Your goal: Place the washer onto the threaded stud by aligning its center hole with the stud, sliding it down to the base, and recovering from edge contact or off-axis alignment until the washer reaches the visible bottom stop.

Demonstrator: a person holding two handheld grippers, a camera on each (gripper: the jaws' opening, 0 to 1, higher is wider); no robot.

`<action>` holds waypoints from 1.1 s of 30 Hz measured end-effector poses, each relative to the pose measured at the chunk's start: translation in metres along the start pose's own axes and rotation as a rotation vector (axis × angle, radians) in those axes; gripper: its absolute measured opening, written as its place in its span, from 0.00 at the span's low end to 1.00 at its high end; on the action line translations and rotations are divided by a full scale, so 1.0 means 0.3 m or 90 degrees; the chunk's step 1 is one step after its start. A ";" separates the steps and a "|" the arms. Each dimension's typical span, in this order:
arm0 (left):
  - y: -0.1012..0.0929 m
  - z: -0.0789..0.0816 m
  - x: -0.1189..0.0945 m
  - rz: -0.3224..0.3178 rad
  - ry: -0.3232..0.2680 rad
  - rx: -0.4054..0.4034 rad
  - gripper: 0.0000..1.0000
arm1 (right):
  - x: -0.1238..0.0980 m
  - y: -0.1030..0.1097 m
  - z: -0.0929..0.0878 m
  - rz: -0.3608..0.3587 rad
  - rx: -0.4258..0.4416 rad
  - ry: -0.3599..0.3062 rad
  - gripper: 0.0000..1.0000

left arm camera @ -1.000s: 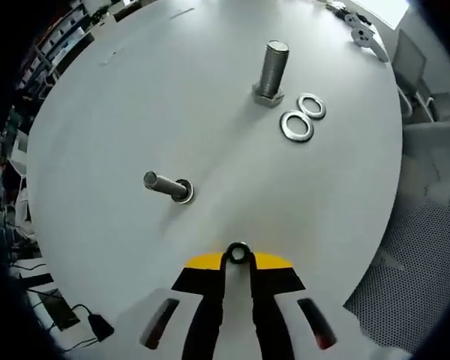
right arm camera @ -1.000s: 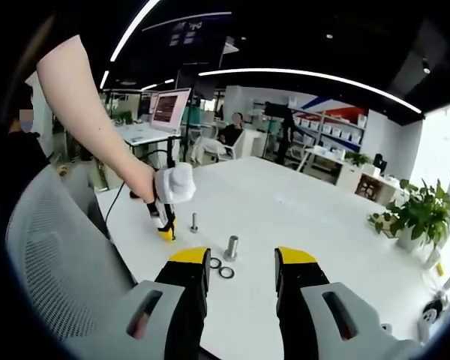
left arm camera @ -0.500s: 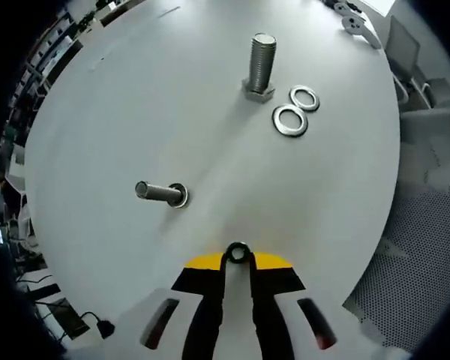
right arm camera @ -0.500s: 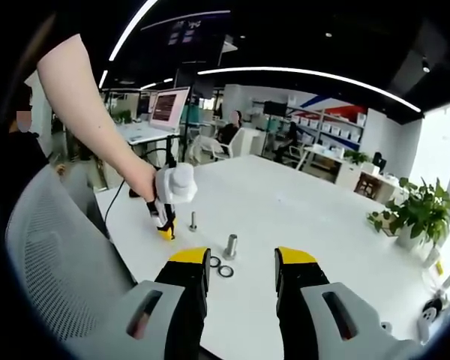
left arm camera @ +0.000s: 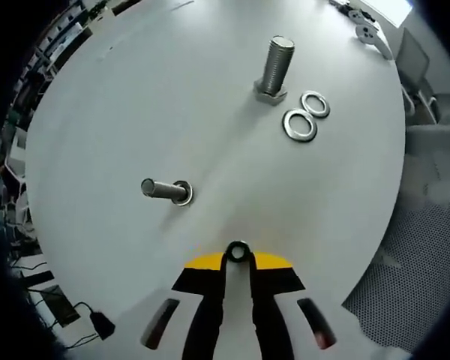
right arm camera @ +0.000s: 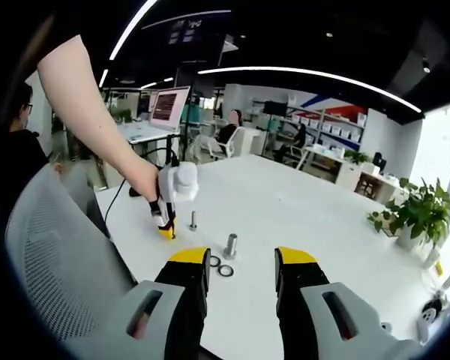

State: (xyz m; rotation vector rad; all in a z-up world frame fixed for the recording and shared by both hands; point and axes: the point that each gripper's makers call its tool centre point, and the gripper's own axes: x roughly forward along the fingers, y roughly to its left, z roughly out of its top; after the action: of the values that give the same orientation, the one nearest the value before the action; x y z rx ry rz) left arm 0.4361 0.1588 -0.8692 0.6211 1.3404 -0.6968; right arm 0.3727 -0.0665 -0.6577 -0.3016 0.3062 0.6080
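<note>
Left gripper view: the left gripper (left arm camera: 238,253) is seen with its two jaws drawn together at the tips, and a small washer (left arm camera: 238,250) is pinched edge-on between them above the white table (left arm camera: 135,105); the slim threaded stud (left arm camera: 165,189) is taken as the landmark, standing on the table up and to the left of the held washer and apart from it; a ring that looks like another washer is seen around the stud's base, though this cannot be told for certain; a thicker hex-head bolt (left arm camera: 276,67) is stood on its head well beyond the stud, toward the upper right; two loose washers (left arm camera: 305,116) are laid flat just beside that bolt, on its side away from the stud, touching or nearly touching one another; a mesh chair (left arm camera: 412,262) is seen past the table edge, far right of the stud.

Right gripper view: the right gripper (right arm camera: 240,274) is held with its jaws spread wide and nothing between them; the stud (right arm camera: 193,221) is seen beyond them on the table (right arm camera: 300,210); the left gripper (right arm camera: 165,221), held in a person's hand (right arm camera: 146,180), is poised just left of the stud, its yellow tips close to the table; the bolt (right arm camera: 230,246) is stood nearer than the stud and to its right, with the loose washers (right arm camera: 220,267) lying nearer again.
</note>
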 end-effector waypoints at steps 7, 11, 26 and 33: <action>-0.013 0.002 -0.002 0.005 0.013 0.041 0.06 | 0.001 0.001 -0.002 0.000 -0.001 0.003 0.36; -0.008 -0.002 -0.005 -0.002 -0.002 0.035 0.06 | 0.001 0.000 -0.003 0.000 0.000 0.003 0.36; 0.012 0.024 -0.009 0.005 -0.043 0.026 0.19 | 0.002 -0.003 -0.002 0.000 0.002 0.001 0.36; 0.001 0.048 -0.003 -0.004 -0.054 0.028 0.18 | 0.002 -0.004 -0.006 -0.001 0.000 0.004 0.36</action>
State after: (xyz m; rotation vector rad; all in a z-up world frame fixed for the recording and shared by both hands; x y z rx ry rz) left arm 0.4455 0.1484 -0.8663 0.6168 1.2520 -0.7519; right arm 0.3734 -0.0677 -0.6592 -0.3032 0.3123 0.6056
